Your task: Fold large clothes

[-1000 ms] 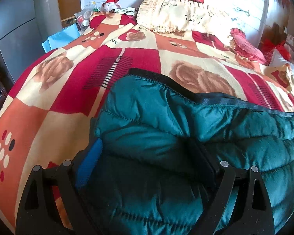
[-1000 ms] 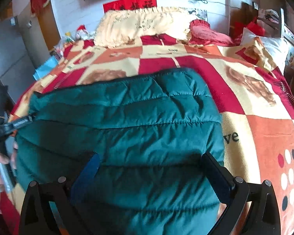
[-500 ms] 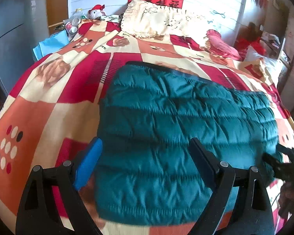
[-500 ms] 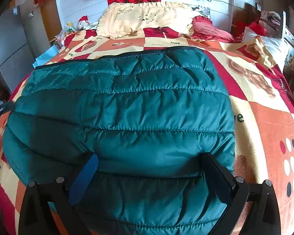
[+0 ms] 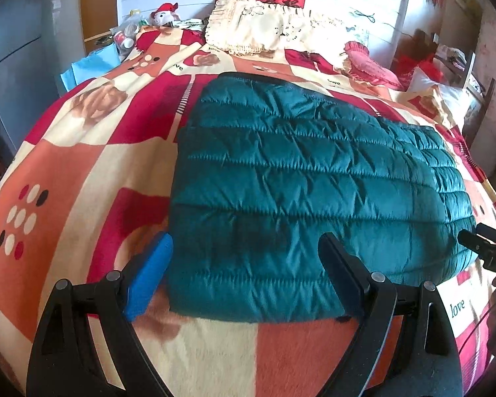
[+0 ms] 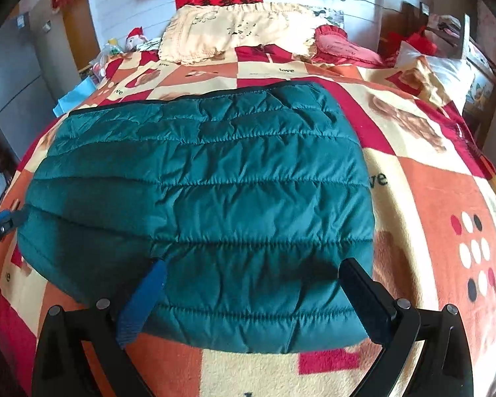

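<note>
The green quilted jacket (image 5: 314, 178) lies folded into a flat rectangle in the middle of the bedspread (image 5: 82, 165), its near edge toward the person. Both the left gripper (image 5: 248, 271) and the right gripper (image 6: 251, 294) hover over that near edge with jaws spread wide and nothing between the pads. A tidy next fold likely means gripping both near corners evenly, lifting together, and laying the edge square against the far dark hem.
</note>
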Demonstrator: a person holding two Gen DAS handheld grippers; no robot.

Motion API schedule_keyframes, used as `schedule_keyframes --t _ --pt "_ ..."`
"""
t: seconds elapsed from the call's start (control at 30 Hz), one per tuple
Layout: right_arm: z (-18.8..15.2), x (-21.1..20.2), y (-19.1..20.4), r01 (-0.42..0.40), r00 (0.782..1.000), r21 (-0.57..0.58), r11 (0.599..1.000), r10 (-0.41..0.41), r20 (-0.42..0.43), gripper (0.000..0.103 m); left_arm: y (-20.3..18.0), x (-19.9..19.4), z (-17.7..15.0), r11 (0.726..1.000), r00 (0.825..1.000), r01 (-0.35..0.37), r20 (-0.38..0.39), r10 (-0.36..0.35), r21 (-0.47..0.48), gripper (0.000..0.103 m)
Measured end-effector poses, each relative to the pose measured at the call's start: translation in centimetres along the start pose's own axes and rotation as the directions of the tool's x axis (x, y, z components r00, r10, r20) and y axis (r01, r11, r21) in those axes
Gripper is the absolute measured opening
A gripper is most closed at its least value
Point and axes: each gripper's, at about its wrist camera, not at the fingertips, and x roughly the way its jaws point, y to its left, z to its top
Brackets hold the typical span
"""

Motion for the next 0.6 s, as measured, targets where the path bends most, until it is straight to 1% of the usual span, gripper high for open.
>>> schedule_keyframes --t 0.07,0.17,0.23,0.37,0.6 --pt "-0.2 0.3 -0.1 -0.004 1.000 0.018 1.000 0.004 -0.007 0.103 0.0 0.0 -0.3 1.000 1.000 -0.009 0.000 0.009 0.003 0.090" --pt "-0.5 1.2 0.0 0.014 0.999 0.018 1.000 -0.014 -0.034 0.103 0.2 -0.1 -0.7 1.000 1.000 -0.016 -0.005 0.016 0.002 0.090" --pt "-0.6 1.1 0.1 0.023 0.999 0.013 1.000 -0.022 -0.030 0.103 0.3 -0.3 -0.9 1.000 1.000 -0.014 -0.002 0.014 0.000 0.090" --pt "-0.6 0.0 -0.3 -0.027 1.000 0.047 0.999 0.027 -0.009 0.103 0.5 -0.6 -0.9 1.000 1.000 -0.019 0.004 0.019 0.000 0.090" --pt "-0.8 -1.4 -1.6 -0.052 0.999 0.102 0.993 0.051 0.018 0.103 0.4 -0.8 -1.1 1.000 1.000 -0.021 0.009 0.021 -0.004 0.090"
